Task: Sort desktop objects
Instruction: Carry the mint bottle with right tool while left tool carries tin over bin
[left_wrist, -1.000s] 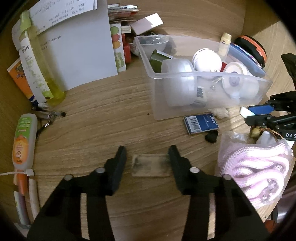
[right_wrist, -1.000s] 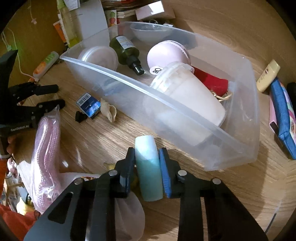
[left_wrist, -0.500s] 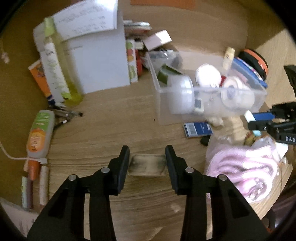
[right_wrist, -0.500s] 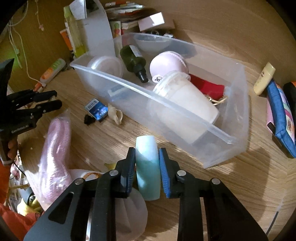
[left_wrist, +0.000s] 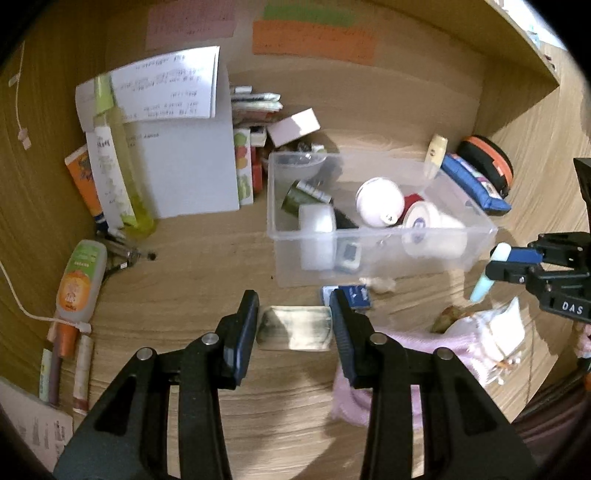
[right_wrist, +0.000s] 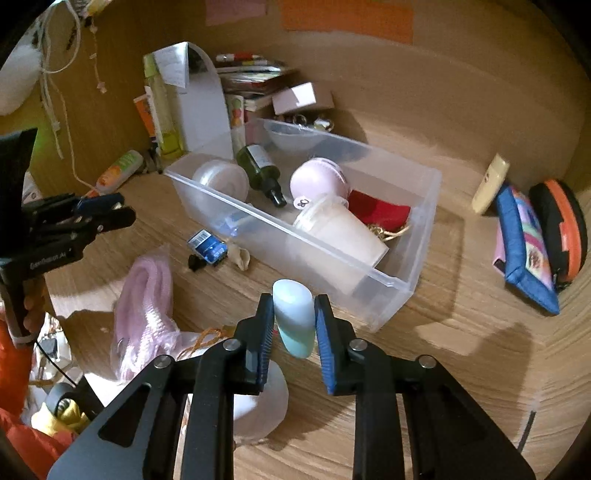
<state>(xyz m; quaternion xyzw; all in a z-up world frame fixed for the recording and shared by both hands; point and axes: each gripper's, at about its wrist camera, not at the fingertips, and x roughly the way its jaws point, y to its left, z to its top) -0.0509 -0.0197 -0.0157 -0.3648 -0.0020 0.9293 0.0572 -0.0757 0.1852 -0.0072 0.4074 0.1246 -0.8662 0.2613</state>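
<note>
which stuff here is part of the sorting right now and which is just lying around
In play:
- pale blue tube, right gripper closing on it
- small flat packet, between left gripper fingers
- clear bin

Lying about:
- pink bundle
- blue pouch
- white folder

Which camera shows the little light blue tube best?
The right wrist view: the light blue tube sits big and sharp between the closing right gripper. The left wrist view shows it small at the right edge.
</note>
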